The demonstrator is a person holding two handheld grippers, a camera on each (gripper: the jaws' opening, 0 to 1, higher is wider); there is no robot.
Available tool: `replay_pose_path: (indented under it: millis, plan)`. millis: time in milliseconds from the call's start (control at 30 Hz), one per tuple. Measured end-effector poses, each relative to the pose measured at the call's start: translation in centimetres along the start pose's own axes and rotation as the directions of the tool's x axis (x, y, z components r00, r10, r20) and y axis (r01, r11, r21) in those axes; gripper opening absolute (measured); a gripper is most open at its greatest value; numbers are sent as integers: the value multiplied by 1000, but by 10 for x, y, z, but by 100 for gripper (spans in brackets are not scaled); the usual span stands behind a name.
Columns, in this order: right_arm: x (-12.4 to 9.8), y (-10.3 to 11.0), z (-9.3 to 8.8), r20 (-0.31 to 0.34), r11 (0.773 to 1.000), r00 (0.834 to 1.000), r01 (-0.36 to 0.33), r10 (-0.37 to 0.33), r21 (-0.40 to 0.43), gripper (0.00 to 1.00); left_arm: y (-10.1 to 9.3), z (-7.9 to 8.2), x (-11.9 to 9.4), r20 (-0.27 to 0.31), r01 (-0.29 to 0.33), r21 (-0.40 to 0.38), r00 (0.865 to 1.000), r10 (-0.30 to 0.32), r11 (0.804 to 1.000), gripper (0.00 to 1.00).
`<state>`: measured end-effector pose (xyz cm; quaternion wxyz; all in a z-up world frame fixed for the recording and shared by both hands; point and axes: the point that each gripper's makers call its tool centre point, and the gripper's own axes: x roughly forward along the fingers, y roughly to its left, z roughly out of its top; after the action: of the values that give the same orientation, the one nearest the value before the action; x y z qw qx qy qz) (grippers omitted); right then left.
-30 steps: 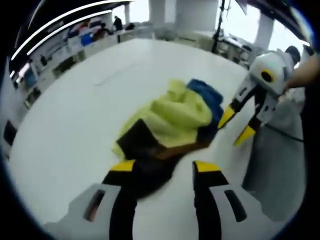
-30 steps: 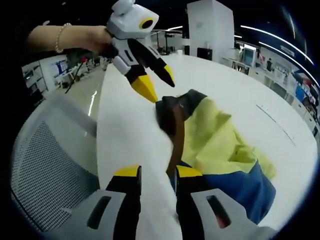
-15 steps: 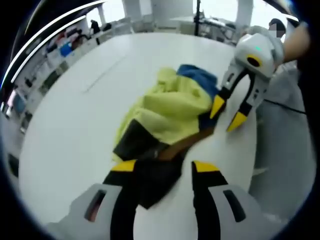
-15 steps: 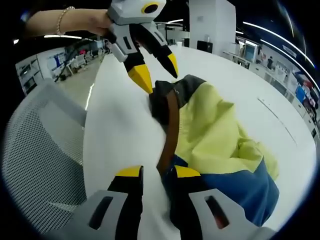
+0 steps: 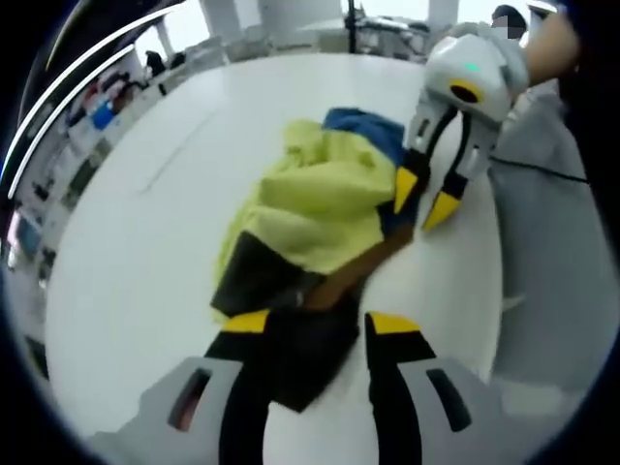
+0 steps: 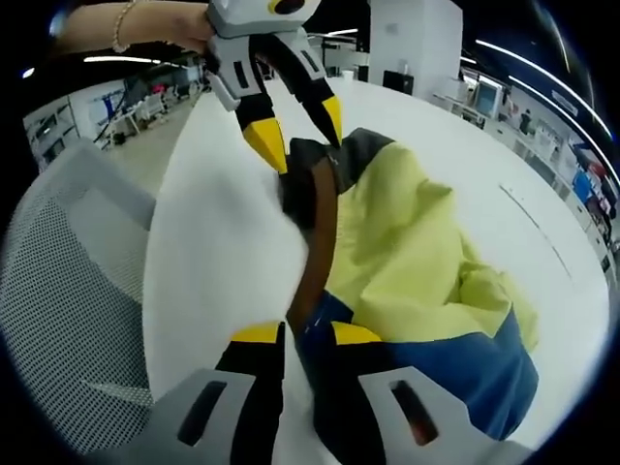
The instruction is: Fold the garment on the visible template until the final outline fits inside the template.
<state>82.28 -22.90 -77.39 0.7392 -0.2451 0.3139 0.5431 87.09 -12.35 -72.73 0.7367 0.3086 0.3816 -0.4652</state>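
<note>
Two tools closing in since 1 s ago: left tool [image 5: 306, 324] open over garment [image 5: 320, 199] dark edge at 6 o'clock; right tool [image 6: 295, 334] open w/ blue end btwn jaws. Garment lying bunched on counter [image 5: 145, 242], so grasp looks imminent; fold unstarted.

crumpled yellow, blue and dark fabric garment [image 5: 315, 208] lies on the round white desk [image 5: 136, 252] | left tongs [image 5: 310, 325] at its dark end | right tongs [image 6: 295, 334] at its opposite end | grey mesh chair [image 6: 68, 291] beside the desk edge
</note>
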Motion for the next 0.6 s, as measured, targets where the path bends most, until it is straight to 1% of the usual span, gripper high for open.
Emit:
replay_pose_path:
  millis: [167,300,500,600]
  plan:
    - [2,-1,-4,-11,1000,1000,4,-4,-7,15,3,-1,5,-3,7,18,1000,-7,1000,30]
    - [3,-3,-3,-6,1000,1000,9,-9,-8,13,6,-2,8,-9,7,68,1000,-6,998,26]
    - [4,-3,-3,-4,1000,1000,12,-13,-17,12,7,-2,10,-11,8,141,1000,-7,990,24]
    - [4,-3,-3,0,1000,1000,14,-14,-12,12,9,0,10,-1,4,157,1000,-4,988,22]
